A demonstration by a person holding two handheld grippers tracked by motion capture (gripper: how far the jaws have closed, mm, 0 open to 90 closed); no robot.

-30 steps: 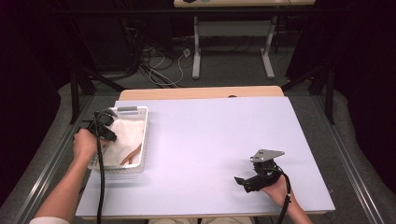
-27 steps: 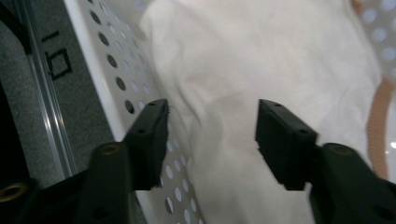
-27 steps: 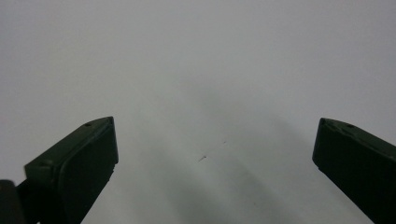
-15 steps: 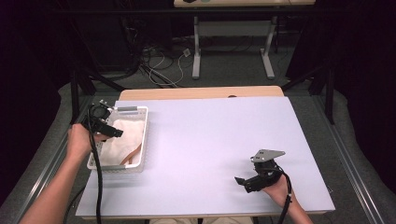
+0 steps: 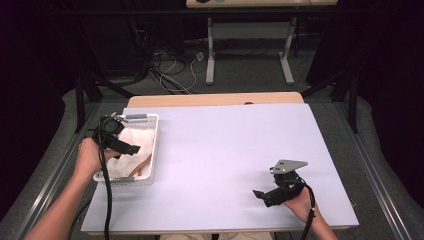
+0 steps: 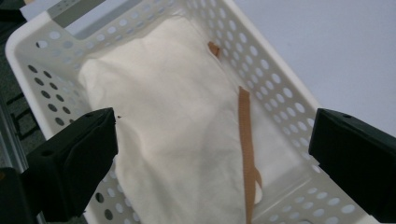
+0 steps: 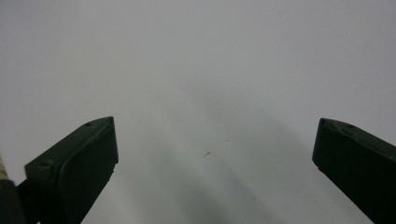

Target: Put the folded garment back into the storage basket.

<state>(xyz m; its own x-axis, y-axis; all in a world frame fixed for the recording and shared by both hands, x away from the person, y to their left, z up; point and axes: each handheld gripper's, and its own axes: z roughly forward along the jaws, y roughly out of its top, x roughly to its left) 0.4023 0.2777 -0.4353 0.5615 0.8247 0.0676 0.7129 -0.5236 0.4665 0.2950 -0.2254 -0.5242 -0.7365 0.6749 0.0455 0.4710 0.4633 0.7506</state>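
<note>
The cream cloth (image 6: 177, 135) lies in the white basket (image 5: 152, 145) at nine o'clock on the surface (image 5: 225, 150). Your left hand-held gripper (image 5: 122, 145) hangs released above it, jaws just opened, nothing between them. Your right hand-held gripper (image 5: 262, 195) rests released at five o'clock.

A cream cloth (image 6: 168, 135) lies crumpled and flat inside the white perforated basket (image 6: 275, 88) (a tan strap (image 6: 246, 144) runs across it), at the surface's left edge.

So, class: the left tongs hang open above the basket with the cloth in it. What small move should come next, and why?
Probably lift the left tongs clear of the basket: their jaws have just been opening, nothing is between them, and the cream cloth lies inside.
</note>
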